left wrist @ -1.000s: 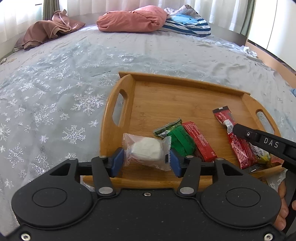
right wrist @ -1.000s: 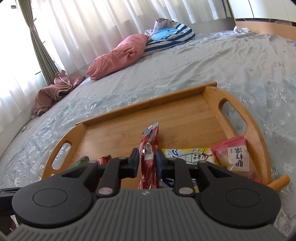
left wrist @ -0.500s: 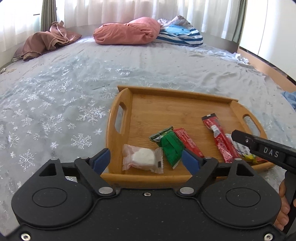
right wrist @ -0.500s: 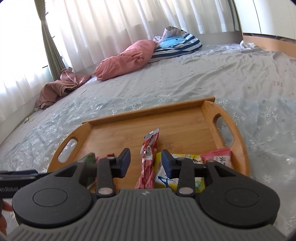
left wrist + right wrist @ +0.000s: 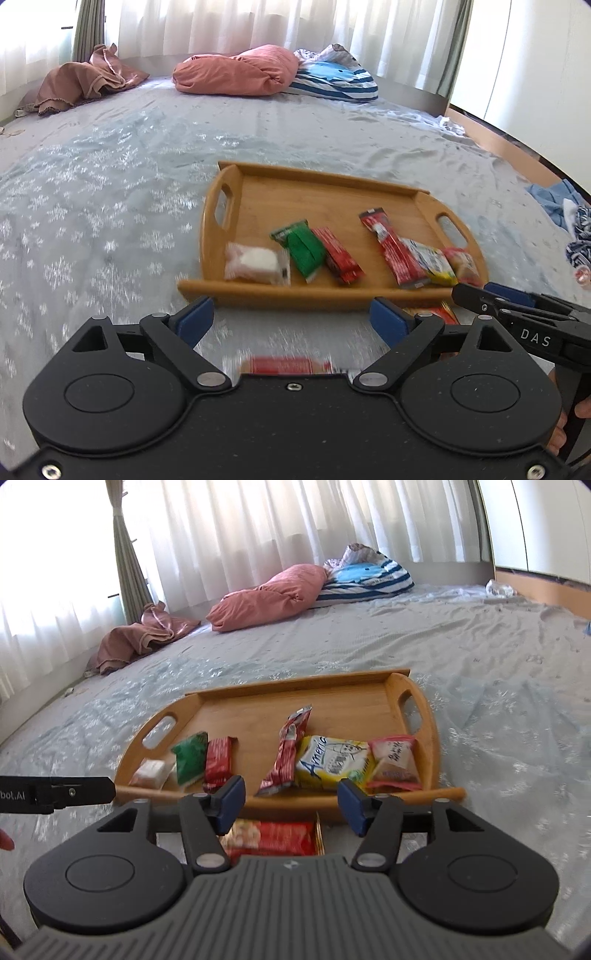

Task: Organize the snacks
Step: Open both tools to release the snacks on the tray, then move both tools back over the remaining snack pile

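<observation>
Snacks: six packets in a row along the near side of the wooden tray [image 5: 332, 199], on the bed.
Row, left to right: white cake in clear wrapper [image 5: 255, 263], green packet [image 5: 301, 248], short red bar [image 5: 338, 254], long red stick pack [image 5: 391, 247], yellow packet [image 5: 332, 762], pink packet [image 5: 395, 760].
Touching: green packet against short red bar; long red stick pack, yellow packet and pink packet overlapping at the edges.
Loose snack: red packet [image 5: 273, 836] on the bedspread [image 5: 110, 206], outside the tray, just before its near rim.
Left claw [image 5: 291, 319]: jaws wide apart, just opened further, nothing between the blue pads; above the bedspread, short of the tray's near rim; white cake ahead, not touched.
Right claw [image 5: 291, 801]: jaws apart, just opened further, gripping nothing; over the loose red packet, long red stick pack ahead and free.
In the way: only the tray's low near rim between claws and row.
Around: pink pillow [image 5: 240, 72], blue striped cushion [image 5: 332, 81], brown cloth [image 5: 81, 83] at the far side of the bed; white curtains [image 5: 258, 535] behind.
Person: fingers partly visible at the frame edge, behind the right claw's handle.
</observation>
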Tool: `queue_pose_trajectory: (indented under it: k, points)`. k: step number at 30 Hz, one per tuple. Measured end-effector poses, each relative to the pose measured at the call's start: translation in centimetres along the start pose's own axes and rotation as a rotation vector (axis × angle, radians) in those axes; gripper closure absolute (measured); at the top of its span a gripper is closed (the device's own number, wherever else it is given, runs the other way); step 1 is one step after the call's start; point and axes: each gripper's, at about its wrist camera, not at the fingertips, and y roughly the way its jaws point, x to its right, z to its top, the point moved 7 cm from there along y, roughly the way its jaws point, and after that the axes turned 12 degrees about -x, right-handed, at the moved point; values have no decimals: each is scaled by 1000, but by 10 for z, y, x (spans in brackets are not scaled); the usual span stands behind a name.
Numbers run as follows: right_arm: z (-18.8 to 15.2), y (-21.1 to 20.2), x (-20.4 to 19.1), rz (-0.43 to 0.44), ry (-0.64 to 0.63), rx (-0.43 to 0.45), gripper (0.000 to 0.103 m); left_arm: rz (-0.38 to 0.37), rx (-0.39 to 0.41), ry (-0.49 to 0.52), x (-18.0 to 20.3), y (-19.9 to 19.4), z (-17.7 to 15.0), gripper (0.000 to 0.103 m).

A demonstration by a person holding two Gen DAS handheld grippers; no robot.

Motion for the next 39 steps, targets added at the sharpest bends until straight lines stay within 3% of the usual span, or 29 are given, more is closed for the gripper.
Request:
queue_pose_trajectory:
  k: [16, 24, 35, 39]
  points:
    - [-45, -27, -8, -39, -143, -22, 21, -10, 4, 53, 12, -24, -62, 8]
    - [-68, -28, -12, 39, -241, -74, 13, -20, 2, 84, 24, -28, -90, 6]
    - [-74, -31, 0, 11, -311, -83, 9, -56, -9, 113, 54, -21, -116, 6]
    - [-73, -32, 6, 7, -314, -85, 8, -65, -15, 147, 70, -13, -122, 10]
